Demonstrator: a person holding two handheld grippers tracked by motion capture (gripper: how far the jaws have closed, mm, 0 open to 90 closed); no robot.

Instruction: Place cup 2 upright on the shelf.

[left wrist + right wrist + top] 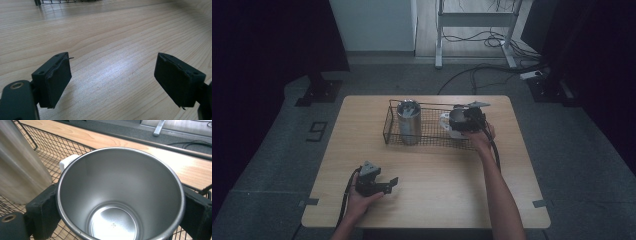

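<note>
A black wire basket (428, 143) stands at the back middle of the wooden table (437, 175). A tall steel tumbler (408, 121) stands upright in its left end. At the basket's right end my right gripper (464, 121) is shut on a steel mug (458, 119) with a white handle (445, 121). In the right gripper view the empty mug (120, 195) sits between the two pads, its handle (66, 161) on the far left, with the tumbler (20, 167) beside it. My left gripper (391, 185) rests near the front left of the table, open, its jaws (112, 77) wide apart over bare wood.
The basket's mesh floor (53, 150) lies under the held mug. Beyond the table are a grey floor, a metal stand's legs (439, 35) and loose cables (482, 72). The table edge (422, 225) is close behind my left hand.
</note>
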